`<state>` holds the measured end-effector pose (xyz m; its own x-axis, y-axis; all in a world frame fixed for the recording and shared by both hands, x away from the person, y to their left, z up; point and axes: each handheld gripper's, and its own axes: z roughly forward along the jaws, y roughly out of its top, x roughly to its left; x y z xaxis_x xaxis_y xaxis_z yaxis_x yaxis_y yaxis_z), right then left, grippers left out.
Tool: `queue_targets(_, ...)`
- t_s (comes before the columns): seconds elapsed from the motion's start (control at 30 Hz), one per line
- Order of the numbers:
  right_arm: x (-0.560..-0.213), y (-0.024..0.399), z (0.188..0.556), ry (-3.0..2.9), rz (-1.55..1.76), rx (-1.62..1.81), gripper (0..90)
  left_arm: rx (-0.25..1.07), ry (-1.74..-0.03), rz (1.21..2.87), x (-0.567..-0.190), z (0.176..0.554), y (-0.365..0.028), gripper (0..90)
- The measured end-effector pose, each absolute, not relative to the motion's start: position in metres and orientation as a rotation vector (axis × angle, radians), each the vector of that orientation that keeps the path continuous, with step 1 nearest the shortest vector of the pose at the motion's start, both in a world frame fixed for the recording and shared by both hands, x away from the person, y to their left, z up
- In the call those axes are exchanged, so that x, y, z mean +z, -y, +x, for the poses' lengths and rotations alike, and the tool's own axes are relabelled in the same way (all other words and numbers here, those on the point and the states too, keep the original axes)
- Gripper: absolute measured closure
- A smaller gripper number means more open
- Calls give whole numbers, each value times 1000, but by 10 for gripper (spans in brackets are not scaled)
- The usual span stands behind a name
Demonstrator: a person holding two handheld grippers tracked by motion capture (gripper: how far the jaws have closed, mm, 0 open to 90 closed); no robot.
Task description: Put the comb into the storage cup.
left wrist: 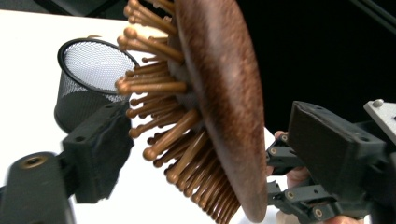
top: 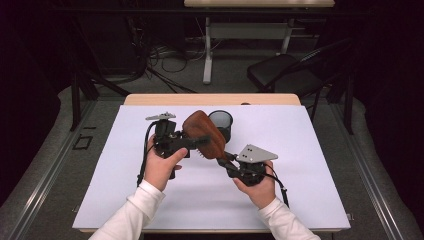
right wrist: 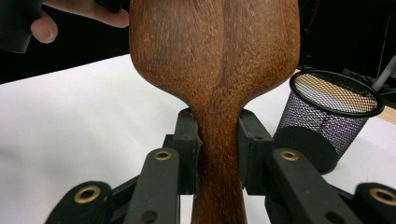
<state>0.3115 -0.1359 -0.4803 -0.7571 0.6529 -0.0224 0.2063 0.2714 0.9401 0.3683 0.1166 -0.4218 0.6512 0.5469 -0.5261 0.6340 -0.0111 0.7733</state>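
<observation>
A stiff wooden brush (top: pixel 204 134) hung above the table (top: pixel 310 150), its handle clamped in the right gripper (right wrist: pixel 218 154); the left gripper's (left wrist: pixel 196 144) open jaws straddled its head. The handle looked the safest hold.

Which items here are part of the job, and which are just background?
In play:
- wooden hairbrush, handle clamped in the right tool
- left tool, jaws either side of the brush head, not yet pressing
- black mesh cup, close behind the brush

Lying about:
- white table cover
- black chair
- second table
- floor cables
</observation>
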Motion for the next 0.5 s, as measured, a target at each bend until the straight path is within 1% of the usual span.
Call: queue_targets(0.5, -481, 135, 311, -2137, 773, 1489, 724, -102, -990, 1679, -424, 373, -107, 160)
